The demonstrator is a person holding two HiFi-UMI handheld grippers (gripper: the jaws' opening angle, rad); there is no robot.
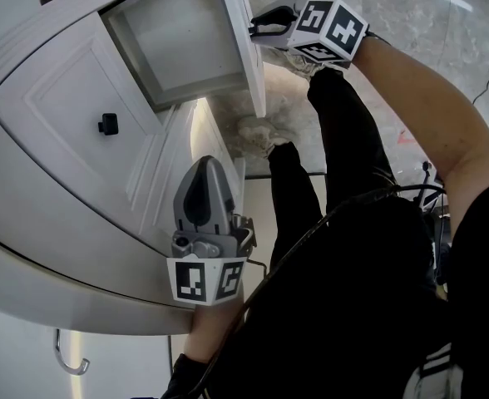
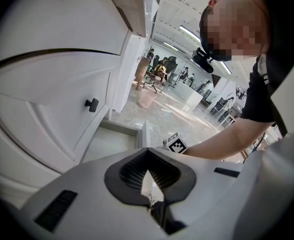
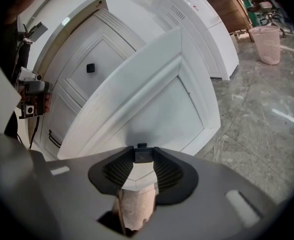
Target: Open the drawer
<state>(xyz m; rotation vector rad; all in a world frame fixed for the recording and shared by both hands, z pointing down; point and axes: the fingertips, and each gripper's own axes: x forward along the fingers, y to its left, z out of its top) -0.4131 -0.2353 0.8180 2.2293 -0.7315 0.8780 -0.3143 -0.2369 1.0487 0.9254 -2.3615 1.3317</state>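
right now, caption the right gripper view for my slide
Right gripper clamped on the black knob of the pulled-out drawer

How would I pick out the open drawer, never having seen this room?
Find the white cabinet. Next to its closed drawer front, one drawer juts out over the stone floor. It alone shows a bare inside, and the right gripper clamps its knob.

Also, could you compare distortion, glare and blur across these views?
Head view: sharp, warm glow under the open white drawer. Left gripper view: fisheye, dark corners, bright ceiling lights. Right gripper view: bowed drawer front, small black knob sharp, glare streaks on grey marble floor.
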